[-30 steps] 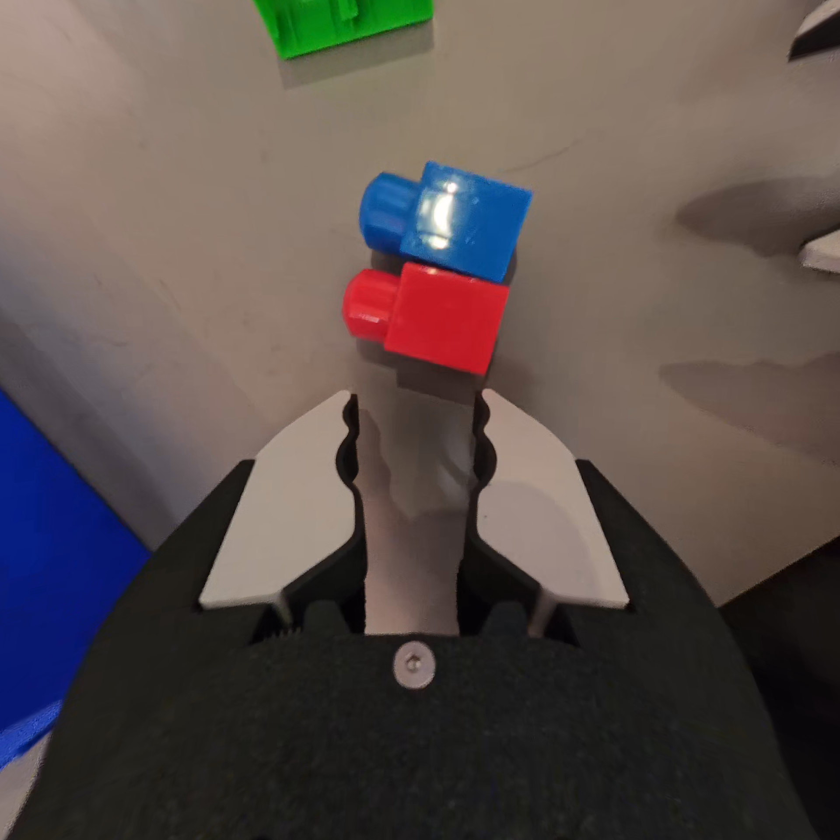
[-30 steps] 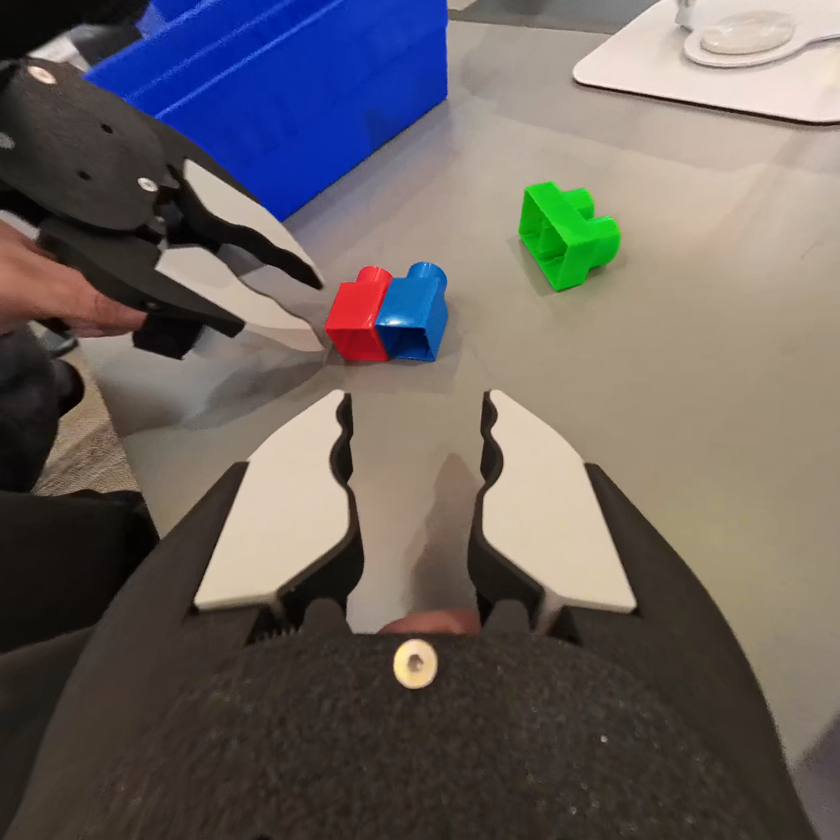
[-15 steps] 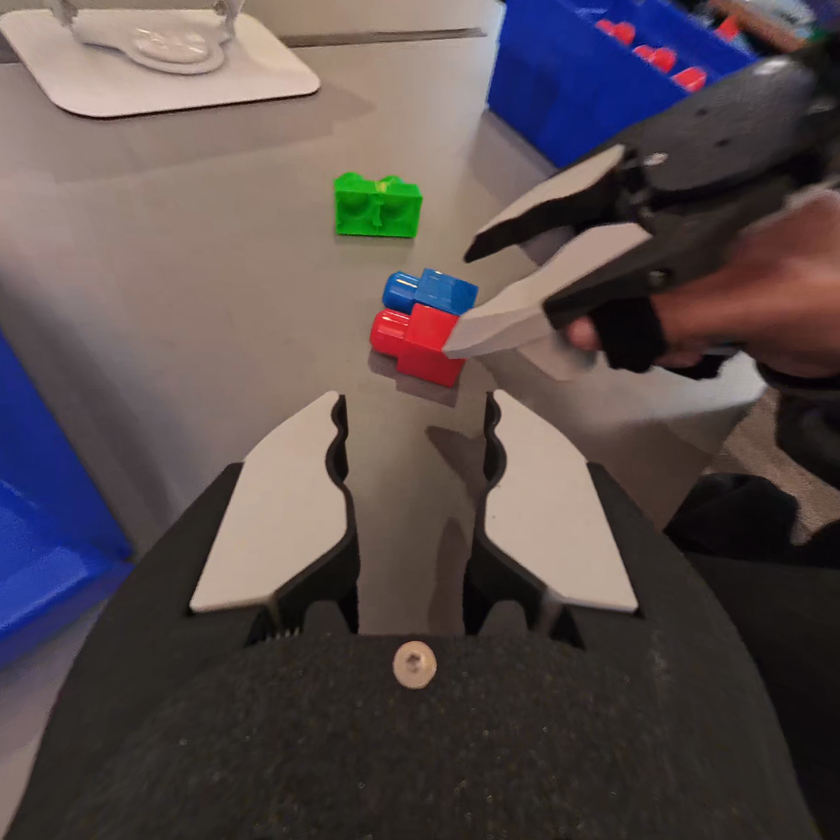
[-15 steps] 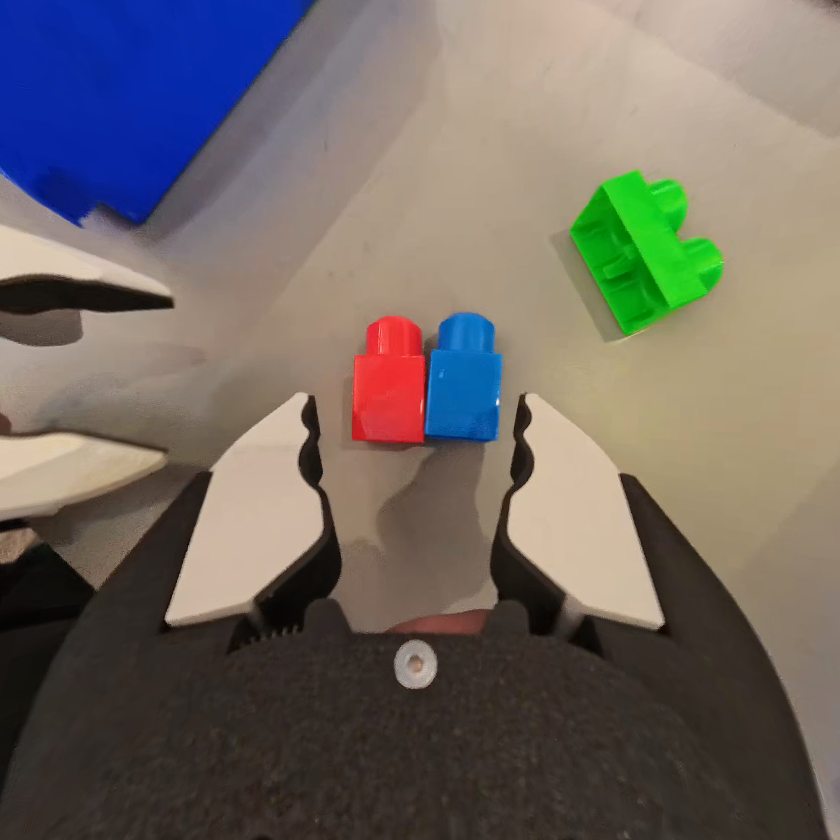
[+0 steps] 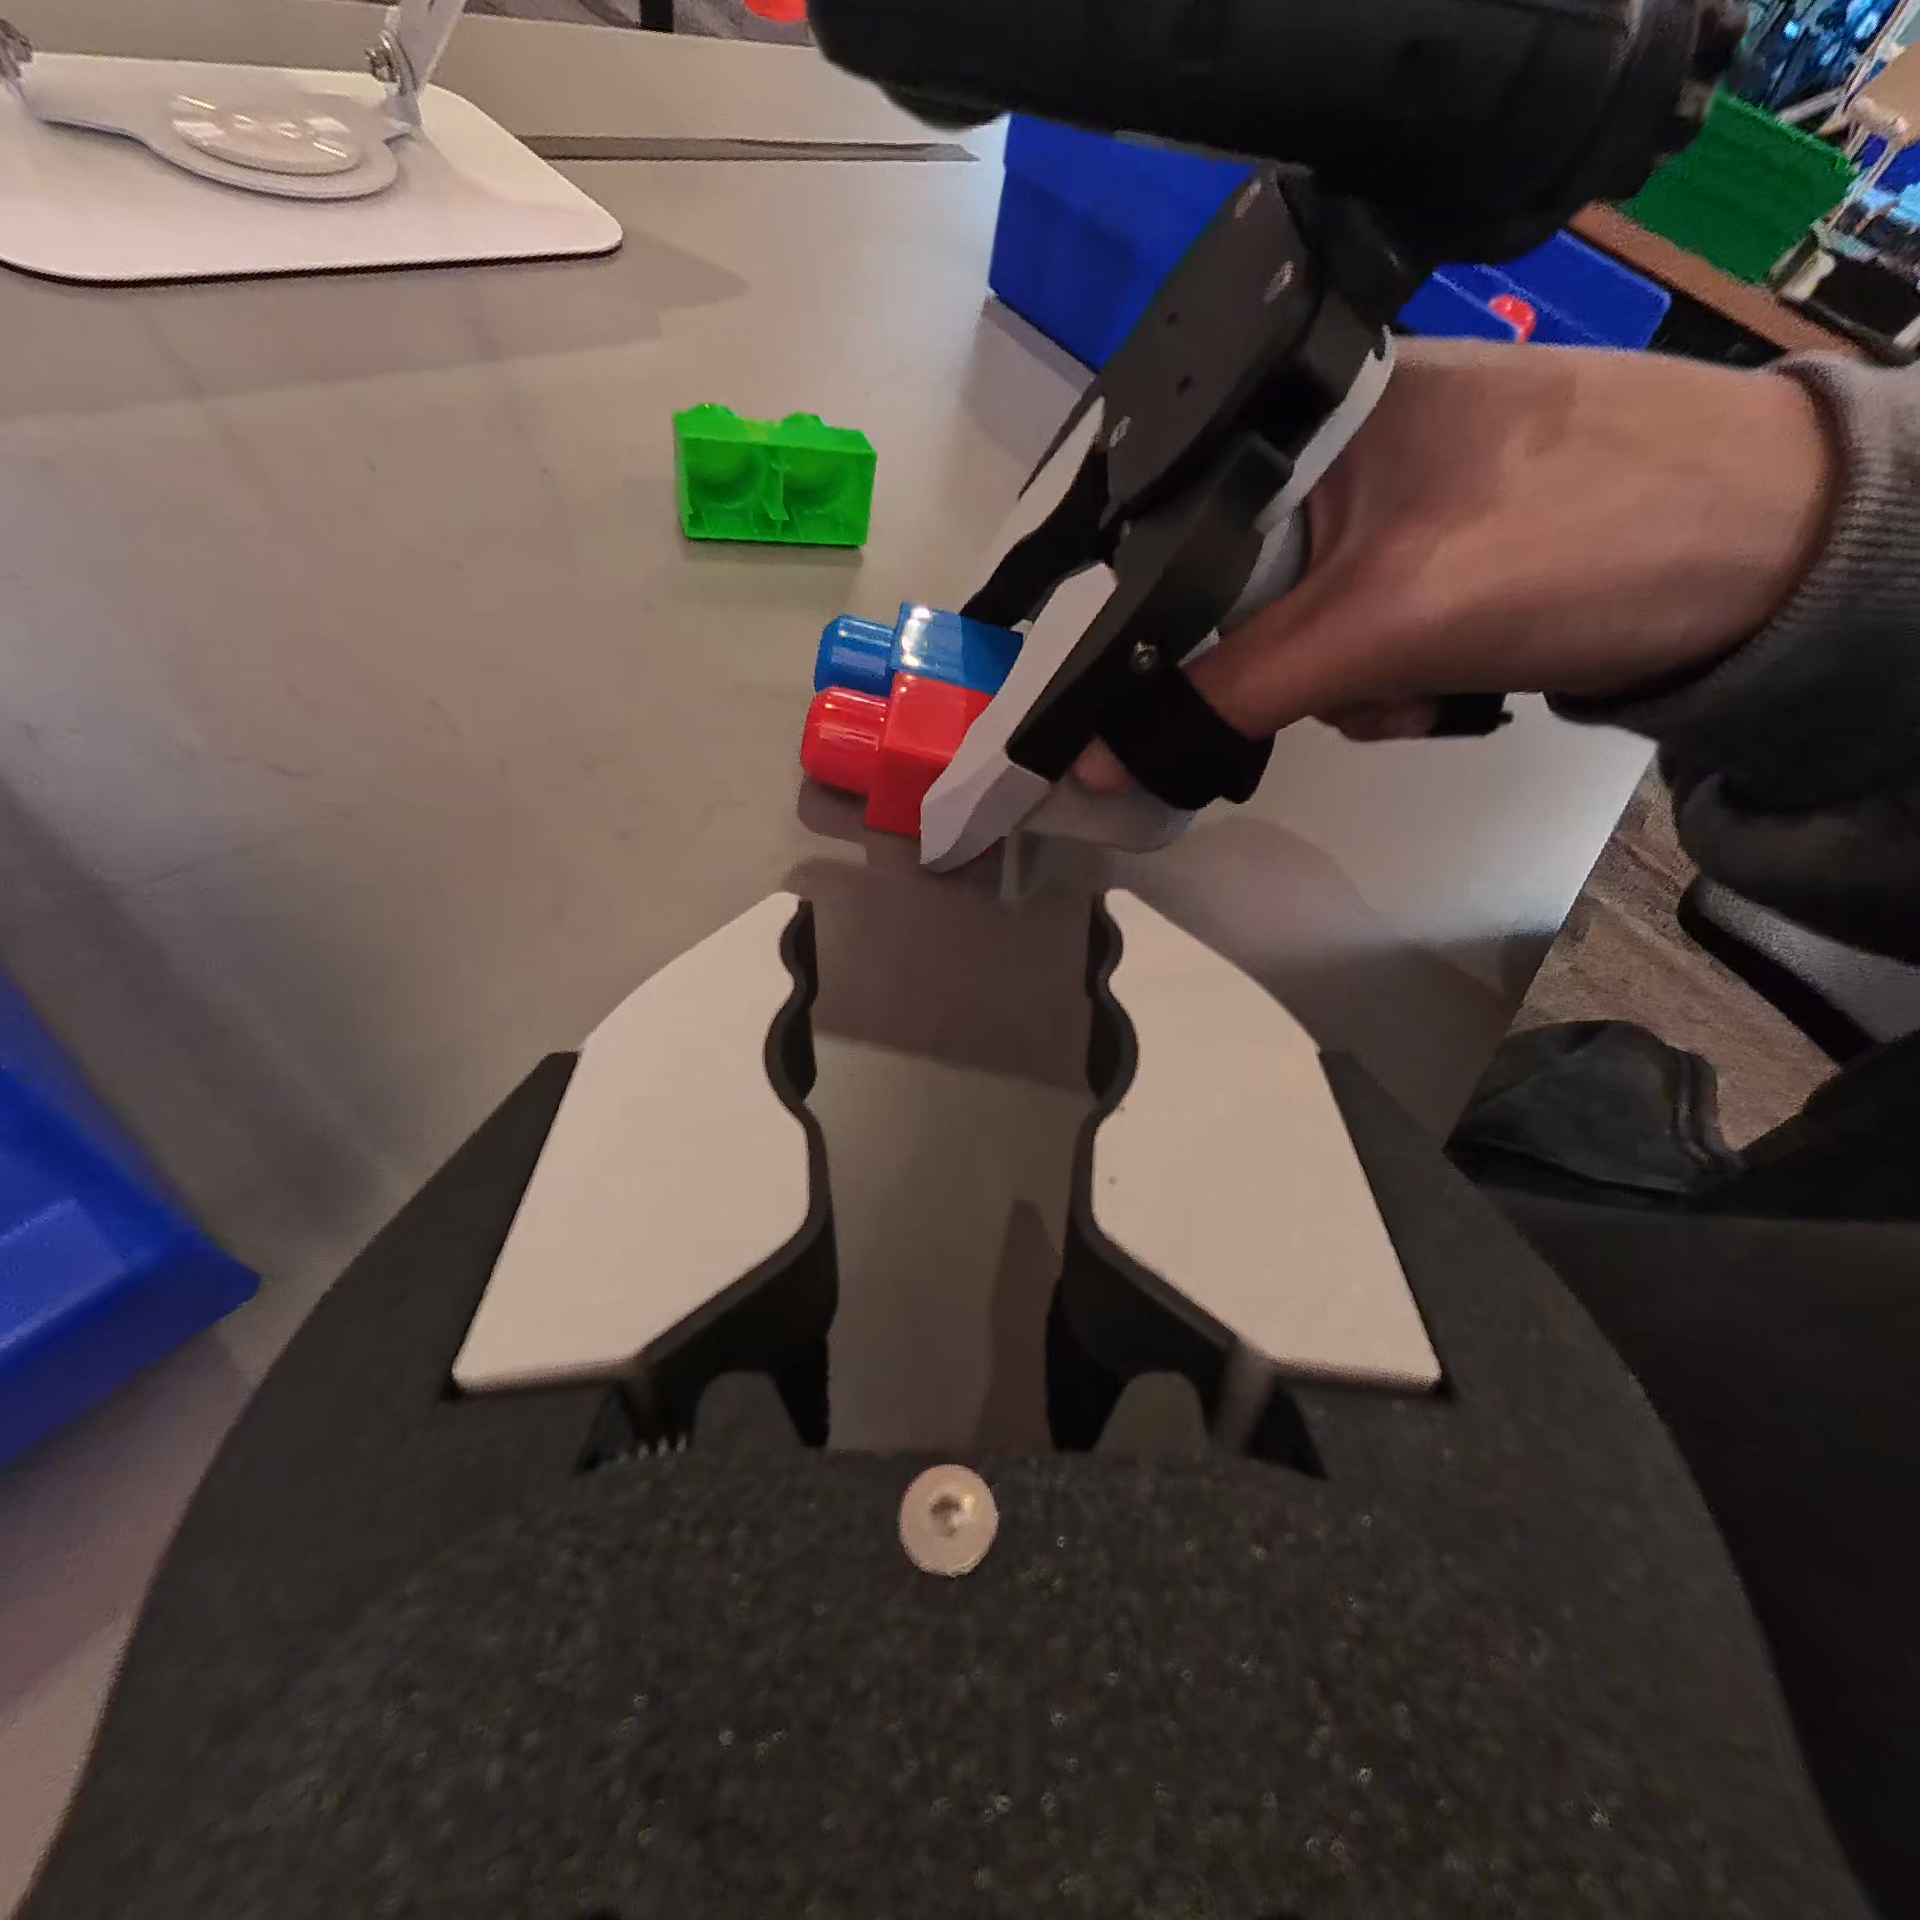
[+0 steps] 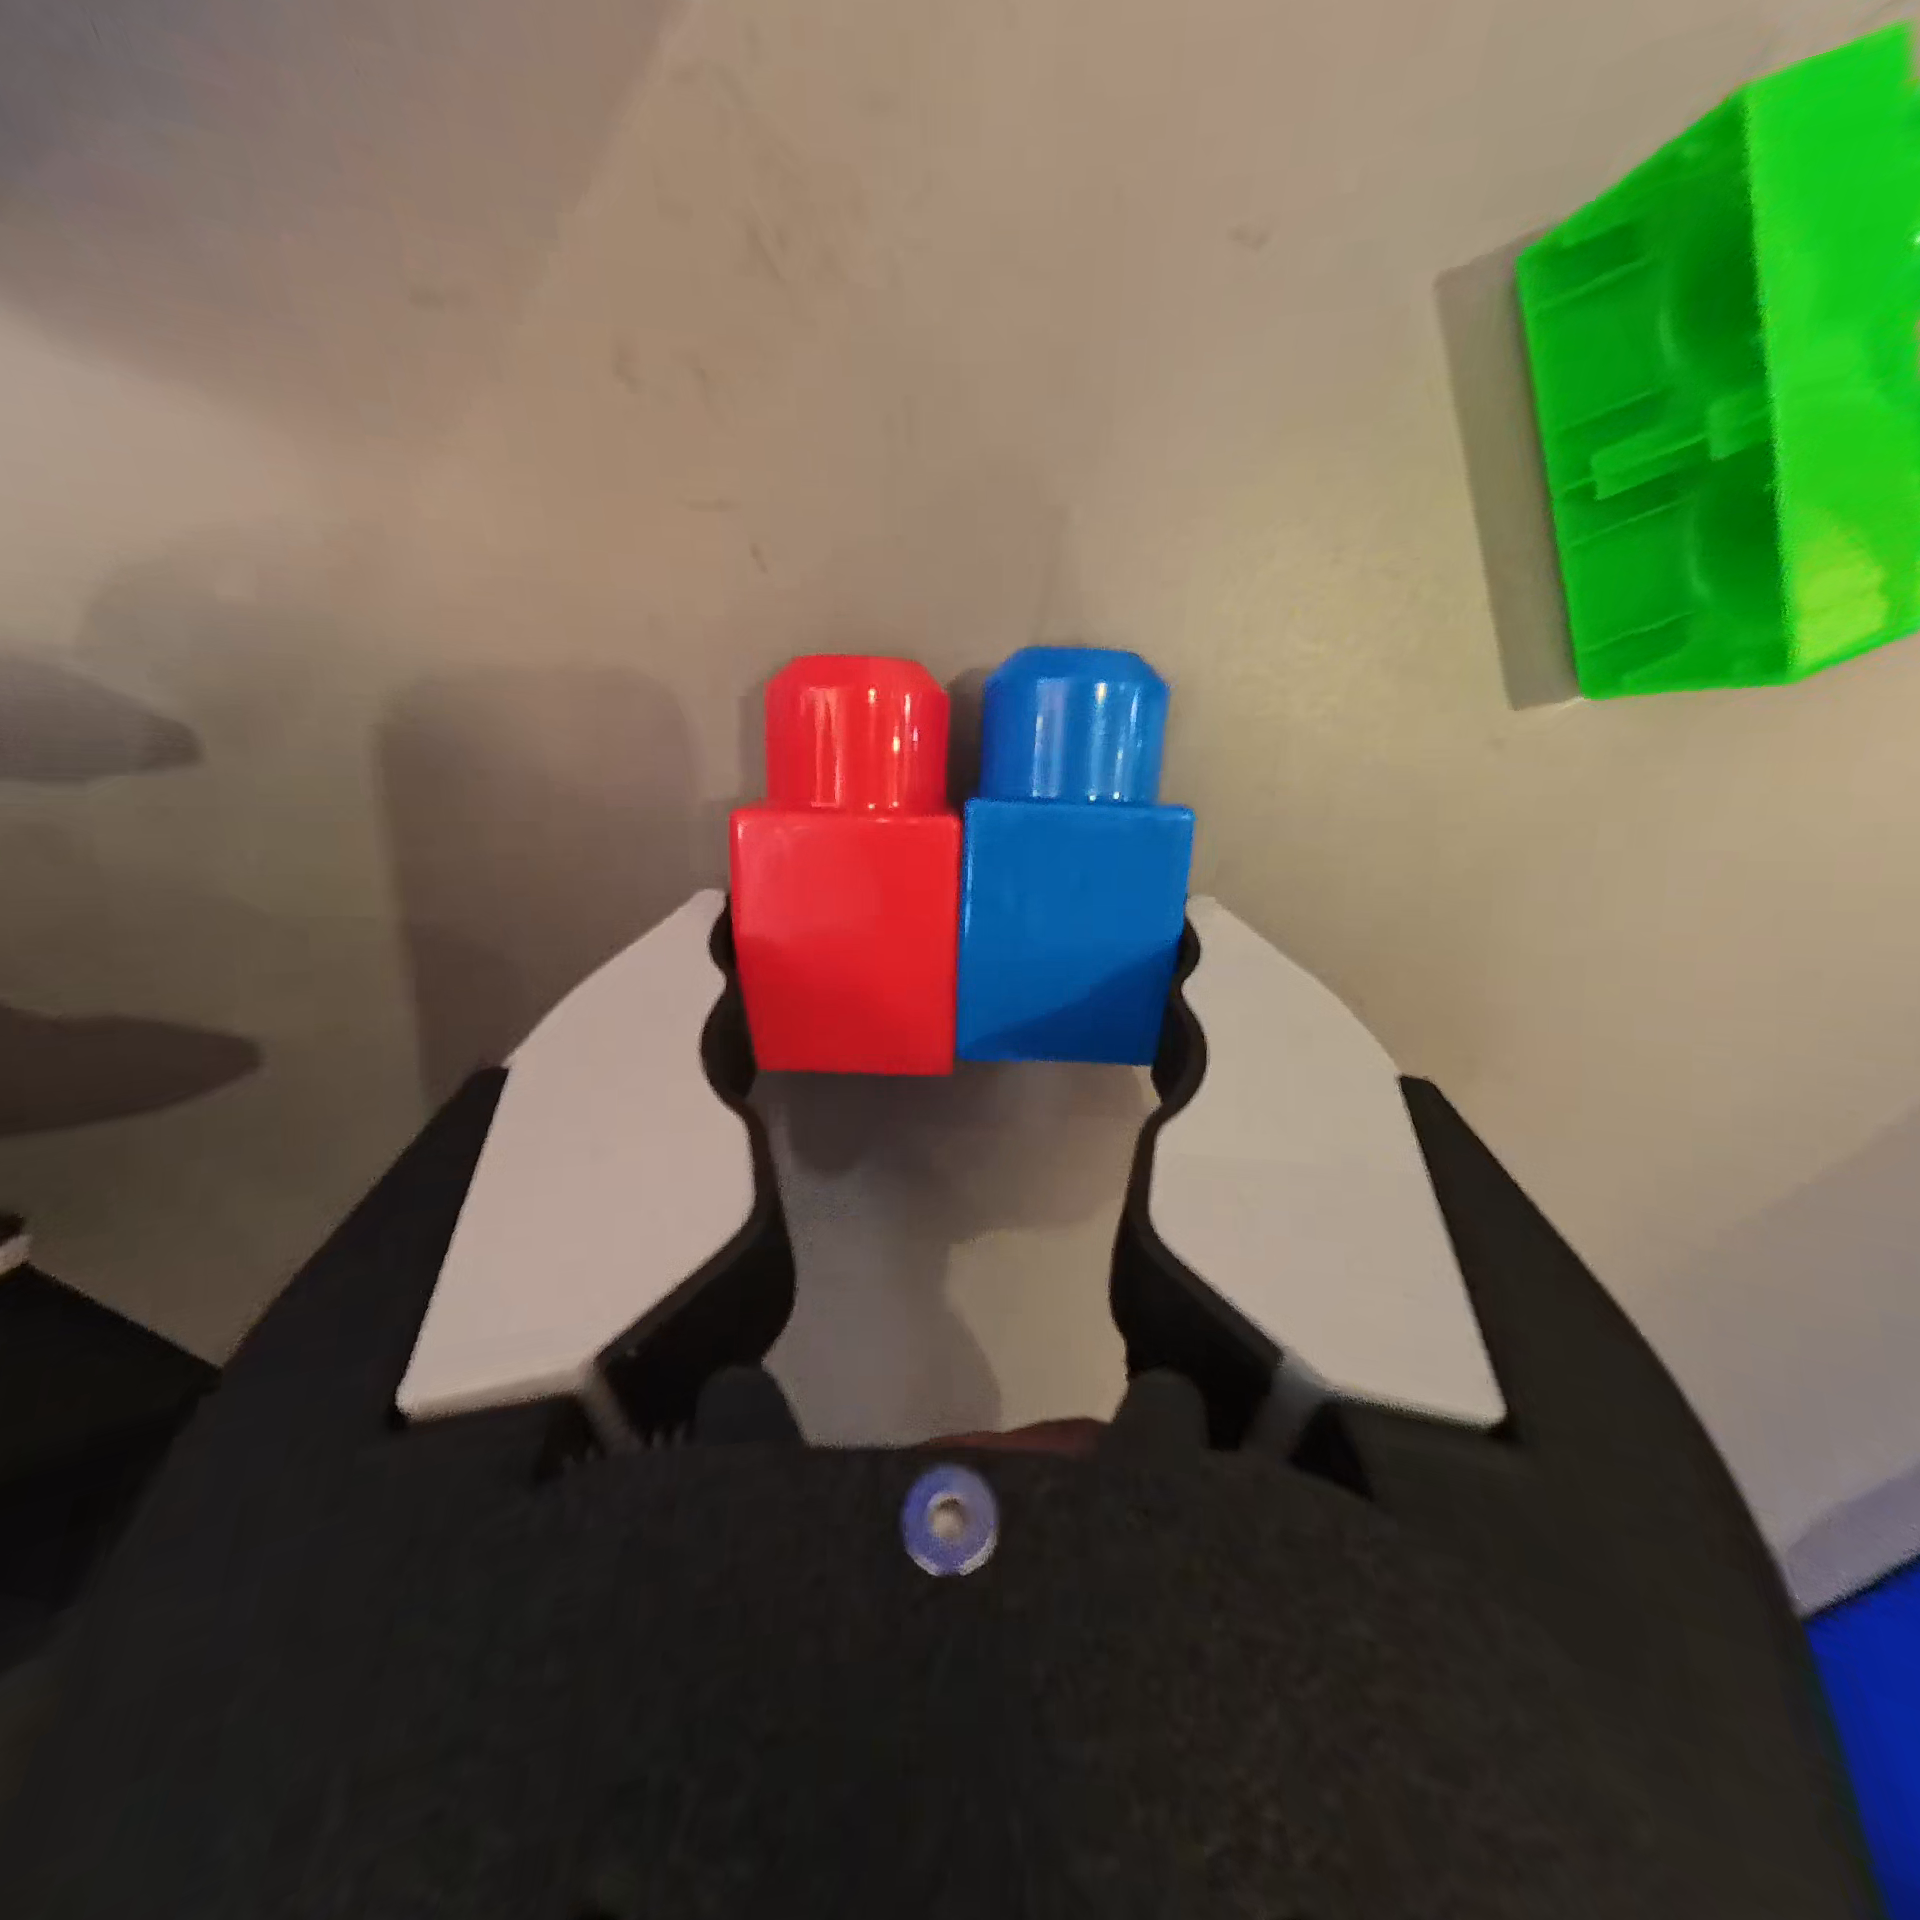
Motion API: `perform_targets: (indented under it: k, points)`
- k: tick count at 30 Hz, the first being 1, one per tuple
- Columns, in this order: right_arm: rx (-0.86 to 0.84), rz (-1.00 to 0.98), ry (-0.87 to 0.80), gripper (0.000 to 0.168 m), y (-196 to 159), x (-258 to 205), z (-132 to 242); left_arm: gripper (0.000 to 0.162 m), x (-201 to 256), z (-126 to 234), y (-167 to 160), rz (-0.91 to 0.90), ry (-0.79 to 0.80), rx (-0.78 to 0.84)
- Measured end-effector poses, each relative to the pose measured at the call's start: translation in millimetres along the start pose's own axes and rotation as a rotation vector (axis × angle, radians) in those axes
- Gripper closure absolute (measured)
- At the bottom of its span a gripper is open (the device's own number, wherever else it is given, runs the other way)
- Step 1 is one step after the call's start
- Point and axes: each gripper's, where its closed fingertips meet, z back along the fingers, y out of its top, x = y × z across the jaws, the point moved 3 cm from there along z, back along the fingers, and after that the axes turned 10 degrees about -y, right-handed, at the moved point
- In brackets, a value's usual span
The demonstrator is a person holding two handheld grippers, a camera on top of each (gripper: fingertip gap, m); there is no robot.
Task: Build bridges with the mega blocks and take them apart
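A red block [image 6: 847, 935] and a blue block [image 6: 1070, 935] lie side by side on the grey table, studs pointing away from my right gripper [image 6: 956, 914]. Its jaws straddle the pair and press on the outer side of each block. In the left wrist view the red block [image 5: 894, 743] and the blue block [image 5: 914, 655] sit between the right gripper's fingers [image 5: 997, 758], tips down at the table. My left gripper [image 5: 951, 914] is open and empty, a short way in front of the pair. A green two-stud block [image 5: 774, 478] lies apart on its side; it also shows in the right wrist view [image 6: 1714, 416].
A blue bin [image 5: 1091, 239] stands behind the right hand, and another blue bin [image 5: 62, 1247] is at the left. A white board [image 5: 260, 208] with a stand lies at the far left. The table edge [image 5: 1579, 883] runs down the right side.
My right gripper has moved forward and down until its jaws enclose the red and blue blocks. My left gripper has drawn back a little and stays open.
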Motion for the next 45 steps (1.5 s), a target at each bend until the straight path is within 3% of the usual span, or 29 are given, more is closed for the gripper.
perform_targets:
  k: [7, 15, 19, 22, 28, 33, 35, 40, 45]
  points:
    - [0.09, 0.041, 0.039, 0.092, 0.8, 8.0, 12.3, 0.112, -2.1, -6.1, -9.4, -0.038, 0.03, -0.063]
    - [0.539, -0.045, 0.035, 0.092, -6.3, 60.4, 63.4, 0.099, -0.7, -6.9, -8.7, 0.005, -0.021, -0.051]
    - [0.692, -0.123, -0.045, 0.092, -27.4, 91.3, 67.0, 0.092, -2.6, -22.2, 1.7, 0.089, -0.03, -0.064]
    - [0.775, -0.18, -0.092, 0.092, -42.9, 102.6, 65.4, 0.079, -10.8, -44.9, 19.8, 0.096, 0.037, -0.161]
    - [0.847, -0.263, -0.193, 0.092, -72.4, 121.5, 57.8, 0.07, -36.4, -112.1, 53.8, 0.057, 0.232, -0.512]
    - [0.858, -0.268, -0.162, 0.092, -84.7, 118.5, 59.4, 0.087, -53.0, -155.7, 67.1, 0.145, 0.293, -0.649]
    - [0.85, -0.258, -0.146, 0.092, -89.0, 116.1, 55.7, 0.079, -64.8, -162.8, 71.5, 0.157, 0.356, -0.691]
    - [0.851, -0.287, -0.076, 0.092, -91.5, 117.8, 52.9, 0.036, -91.4, -173.7, 74.6, 0.227, 0.467, -0.822]
    - [0.851, -0.32, -0.039, 0.092, -93.8, 120.3, 52.8, 0.041, -102.3, -186.7, 81.6, 0.283, 0.45, -0.851]
